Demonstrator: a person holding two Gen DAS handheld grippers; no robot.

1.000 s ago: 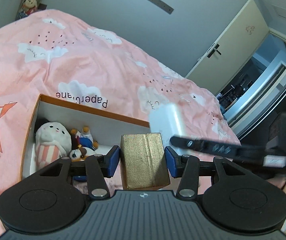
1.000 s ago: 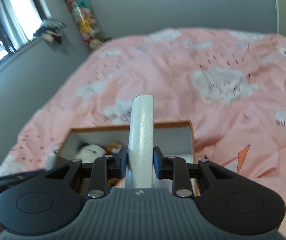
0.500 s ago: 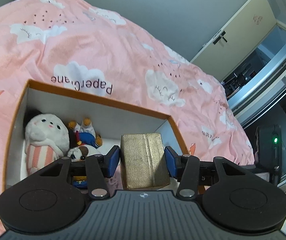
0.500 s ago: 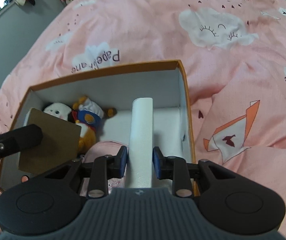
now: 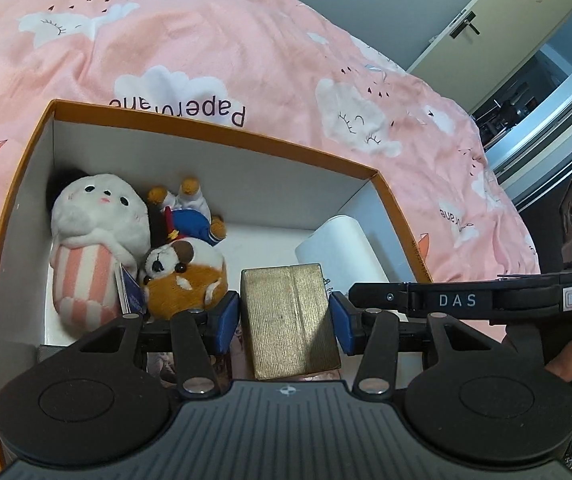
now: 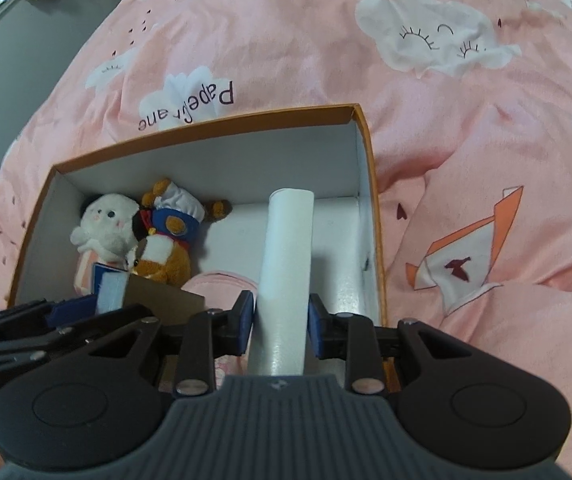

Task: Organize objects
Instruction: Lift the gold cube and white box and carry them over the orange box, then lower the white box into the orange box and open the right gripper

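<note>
An orange-rimmed cardboard box (image 5: pixel 222 128) with white inner walls lies on the pink bed. My left gripper (image 5: pixel 286 316) is shut on a small gold box (image 5: pixel 290 316) and holds it inside the box's near part. My right gripper (image 6: pixel 282 322) is shut on a flat white object (image 6: pixel 286 264) and holds it inside the box's right half; it shows beside the gold box in the left wrist view (image 5: pixel 338 248). The gold box appears brown in the right wrist view (image 6: pixel 166 298).
Several plush toys lie at the box's left: a white one with a striped body (image 5: pixel 94 236), a brown-and-white one (image 5: pixel 186 276), and one in blue (image 6: pixel 170 220). A pink cloud-print duvet (image 5: pixel 246 48) surrounds the box. A door (image 5: pixel 498 20) stands at the far right.
Both grippers have moved down and forward into the box with their loads. The box now fills both views. Neither grip has changed.
</note>
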